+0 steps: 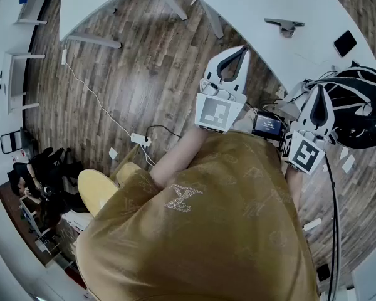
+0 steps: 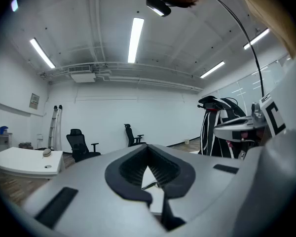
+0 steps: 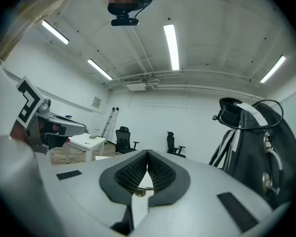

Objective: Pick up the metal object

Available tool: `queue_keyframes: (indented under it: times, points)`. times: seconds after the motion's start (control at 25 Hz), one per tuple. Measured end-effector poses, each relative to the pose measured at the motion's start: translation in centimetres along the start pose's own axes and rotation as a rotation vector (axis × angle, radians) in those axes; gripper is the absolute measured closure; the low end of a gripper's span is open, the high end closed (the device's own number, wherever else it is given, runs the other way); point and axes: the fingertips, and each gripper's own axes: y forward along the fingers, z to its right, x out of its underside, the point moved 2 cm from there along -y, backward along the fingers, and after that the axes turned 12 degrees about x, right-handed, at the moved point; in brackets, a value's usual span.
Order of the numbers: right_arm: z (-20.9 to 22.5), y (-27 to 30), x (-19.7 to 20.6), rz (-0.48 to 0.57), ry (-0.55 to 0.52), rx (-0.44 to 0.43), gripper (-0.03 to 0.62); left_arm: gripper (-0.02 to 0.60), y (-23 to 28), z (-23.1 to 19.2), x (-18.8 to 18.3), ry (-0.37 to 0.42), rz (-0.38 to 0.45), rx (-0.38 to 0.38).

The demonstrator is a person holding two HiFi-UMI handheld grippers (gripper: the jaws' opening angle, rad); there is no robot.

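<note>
A small grey metal object [image 1: 285, 25] lies on the white table [image 1: 257, 5] at the top of the head view. Both grippers are held up in front of the person's chest, well short of it. The left gripper [image 1: 242, 49] is shut, its fingertips meeting with nothing between them, and in its own view the left gripper [image 2: 148, 148] points across the room. The right gripper [image 1: 318, 88] hangs further right and lower, beside a black bag. Its jaws also meet at the tips, and the right gripper [image 3: 147, 153] holds nothing.
A black bag with white stripes [image 1: 363, 105] stands at the right, close to the right gripper. A flat black device [image 1: 344, 42] lies on the table. A power strip [image 1: 141, 139] and cables lie on the wood floor. Office chairs [image 2: 81, 144] stand by the far wall.
</note>
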Motion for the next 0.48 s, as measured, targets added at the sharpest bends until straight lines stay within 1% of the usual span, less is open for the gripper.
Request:
queue_keyframes:
  times: [0.28,0.48]
  points:
    - [0.28,0.06,0.00,0.007,-0.001,-0.012,0.583,0.584,0.54,0.59,-0.10,0.023,-0.009,0.002]
    - [0.13,0.10,-0.16,0.001,0.001,-0.038,0.583,0.584,0.66,1.08,-0.25,0.022,-0.025,-0.006]
